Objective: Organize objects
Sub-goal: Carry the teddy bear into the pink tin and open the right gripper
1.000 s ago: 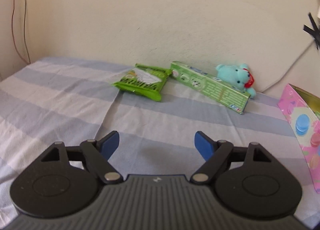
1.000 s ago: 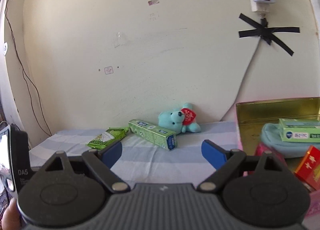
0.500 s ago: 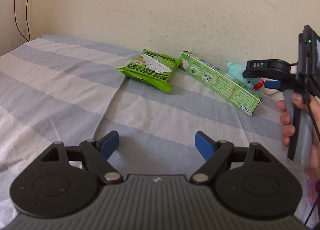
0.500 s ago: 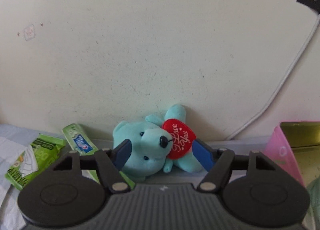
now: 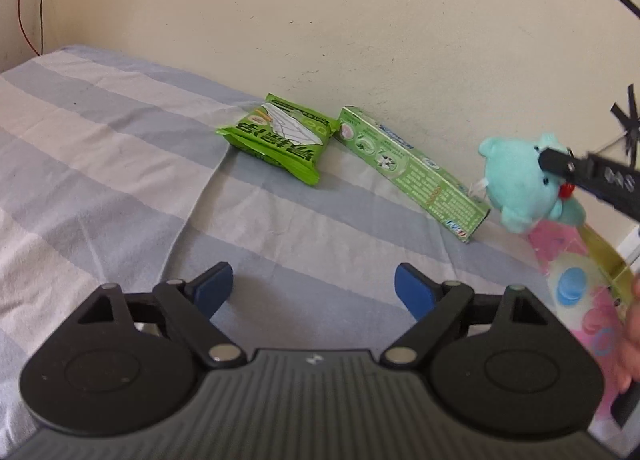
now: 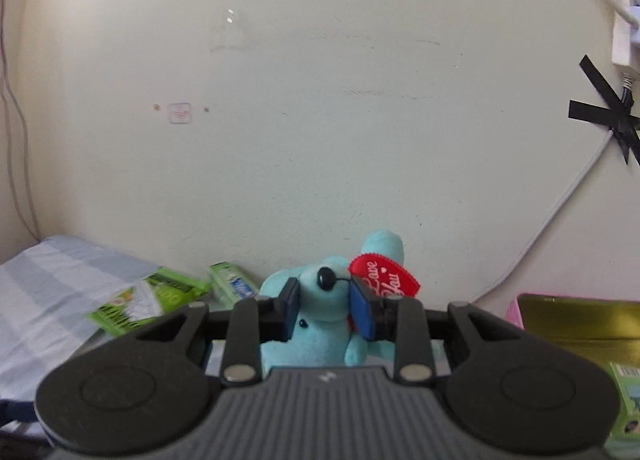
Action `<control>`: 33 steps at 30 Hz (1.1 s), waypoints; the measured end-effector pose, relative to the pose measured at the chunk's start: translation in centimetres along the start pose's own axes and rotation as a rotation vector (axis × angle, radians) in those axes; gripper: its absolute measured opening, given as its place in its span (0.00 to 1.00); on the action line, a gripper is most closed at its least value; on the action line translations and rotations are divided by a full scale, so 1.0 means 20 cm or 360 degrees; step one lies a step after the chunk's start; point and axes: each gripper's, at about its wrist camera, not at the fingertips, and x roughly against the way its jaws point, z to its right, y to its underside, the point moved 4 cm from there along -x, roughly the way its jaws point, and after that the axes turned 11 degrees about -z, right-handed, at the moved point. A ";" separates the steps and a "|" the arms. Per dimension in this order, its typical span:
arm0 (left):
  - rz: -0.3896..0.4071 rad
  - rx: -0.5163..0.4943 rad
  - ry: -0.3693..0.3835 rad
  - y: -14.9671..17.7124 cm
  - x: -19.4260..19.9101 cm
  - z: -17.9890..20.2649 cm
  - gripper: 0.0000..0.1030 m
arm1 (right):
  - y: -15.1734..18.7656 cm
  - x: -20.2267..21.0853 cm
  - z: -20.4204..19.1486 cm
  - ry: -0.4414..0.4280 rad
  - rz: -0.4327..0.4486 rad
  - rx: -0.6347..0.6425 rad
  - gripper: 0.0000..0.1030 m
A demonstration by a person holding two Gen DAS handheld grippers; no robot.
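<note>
My right gripper (image 6: 325, 312) is shut on the turquoise teddy bear (image 6: 320, 336), squeezing its head; the bear carries a red heart (image 6: 384, 280). In the left wrist view the bear (image 5: 520, 183) hangs lifted above the bed at the right, held by the right gripper. My left gripper (image 5: 313, 292) is open and empty, low over the striped bedsheet (image 5: 120, 179). A green snack packet (image 5: 280, 139) and a green toothpaste box (image 5: 412, 171) lie by the wall.
A pink box with a gold inside (image 6: 580, 320) stands at the right, holding a green carton (image 6: 626, 400); it also shows in the left wrist view (image 5: 576, 284). Cables and black tape (image 6: 604, 107) are on the wall behind.
My right gripper closed on the teddy bear's head and raised it off the bed. My left gripper stayed open and shifted slightly.
</note>
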 end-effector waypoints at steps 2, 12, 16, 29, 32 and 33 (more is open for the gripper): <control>-0.0008 0.0007 0.0132 0.01 0.03 0.01 0.87 | 0.11 0.19 -0.01 -0.0101 -0.0006 0.0002 0.27; -0.0035 -0.0309 0.0474 0.14 0.09 0.23 0.87 | 0.56 0.55 -0.11 -0.0357 -0.0201 -0.0032 0.54; -0.0095 -0.0335 0.0511 0.19 0.11 0.22 0.87 | 0.60 0.63 -0.04 -0.0367 -0.0098 -0.0099 0.73; -0.0260 -0.0334 0.0520 0.31 0.09 0.30 0.87 | 0.62 0.29 0.07 -0.0558 -0.0325 -0.0101 0.94; -0.0314 -0.0276 0.0624 0.30 0.06 0.31 0.67 | 0.62 0.26 0.07 -0.0716 -0.0371 -0.0207 0.74; -0.0337 -0.0273 0.0636 0.30 0.07 0.33 0.64 | 0.62 0.28 0.05 -0.0685 -0.0343 -0.0173 0.73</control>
